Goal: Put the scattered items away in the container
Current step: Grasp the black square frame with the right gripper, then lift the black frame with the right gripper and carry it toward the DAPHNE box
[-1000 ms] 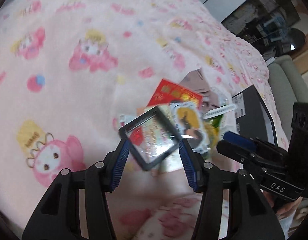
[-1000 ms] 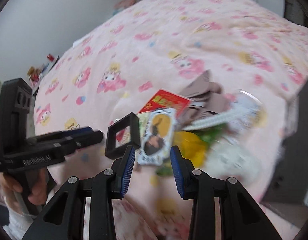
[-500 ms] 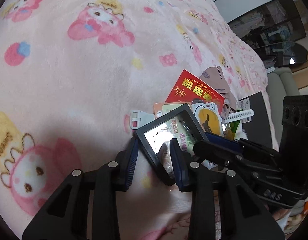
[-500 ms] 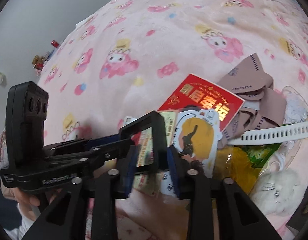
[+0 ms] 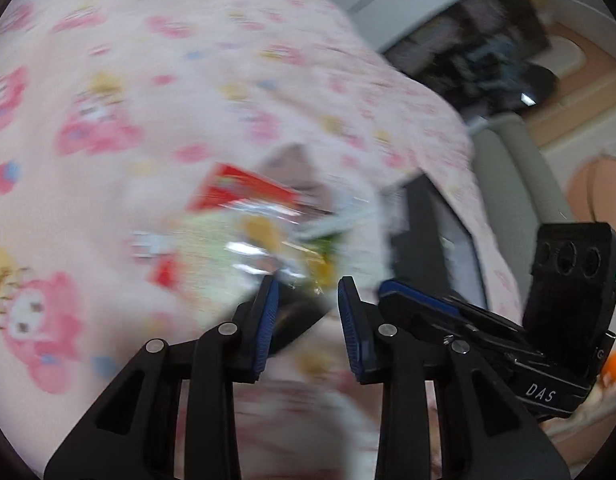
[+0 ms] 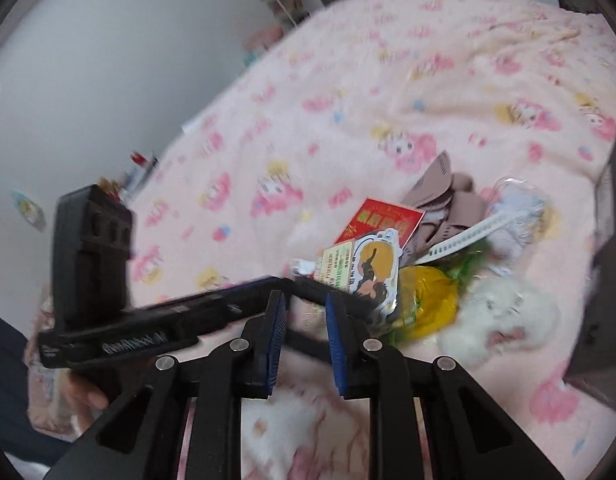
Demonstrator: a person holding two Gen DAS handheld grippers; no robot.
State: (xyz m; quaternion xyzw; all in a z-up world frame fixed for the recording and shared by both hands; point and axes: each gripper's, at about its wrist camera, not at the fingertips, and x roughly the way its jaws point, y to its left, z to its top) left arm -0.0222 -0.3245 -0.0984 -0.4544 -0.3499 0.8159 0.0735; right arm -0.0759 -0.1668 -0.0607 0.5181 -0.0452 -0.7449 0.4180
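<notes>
both grippers (image 6: 305, 312) gripping black frame (image 6: 308, 286), seemingly lifted, jaws narrowed

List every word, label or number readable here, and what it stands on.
"DAS": white letters on the right gripper body, seen in the left wrist view.
Left gripper body: white lettering, too blurred to read.
Red envelope: gold characters, blurred.
Green card: print too small.
Nothing else is legible.

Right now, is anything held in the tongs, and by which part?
The black square frame, by its rim: right tongs shut on one side; left tongs, jaws just closing, apparently grip another.
</notes>
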